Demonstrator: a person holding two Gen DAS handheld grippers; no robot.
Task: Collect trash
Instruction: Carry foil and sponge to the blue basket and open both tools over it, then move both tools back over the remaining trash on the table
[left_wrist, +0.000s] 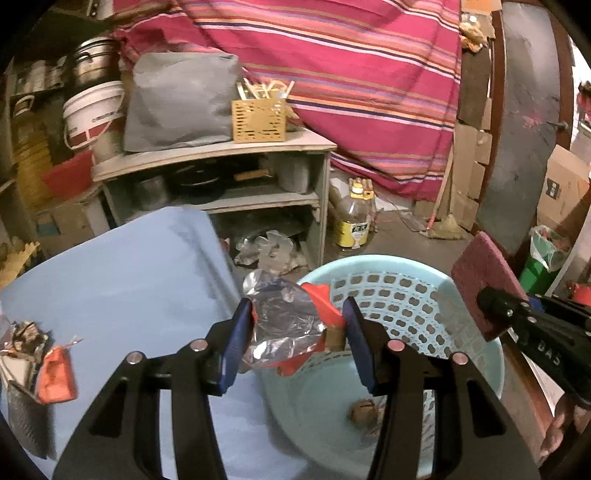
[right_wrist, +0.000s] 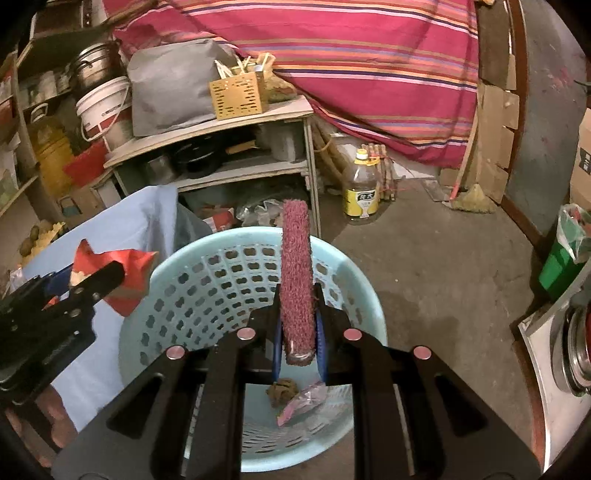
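Left gripper (left_wrist: 299, 328) clamps a crumpled foil wrapper (left_wrist: 284, 325) above my basket's (left_wrist: 406, 266) rim. Right gripper (right_wrist: 297, 332) pinches a maroon scouring pad (right_wrist: 295, 273) over it. Basket-bottom scraps (right_wrist: 291, 397) unreadable.

striped cloth (left_wrist: 351, 74) | yellow-labelled bottle (right_wrist: 364, 194) | grey bag (left_wrist: 181, 99) on shelf (left_wrist: 214, 155)

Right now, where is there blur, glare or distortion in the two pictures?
Left wrist view: shelf and blue cloth edge smeared by motion blur, foil wrapper glinting. Right wrist view: sharper, scouring pad crisp. Both: fisheye bending, dark round corners, warm dim light.
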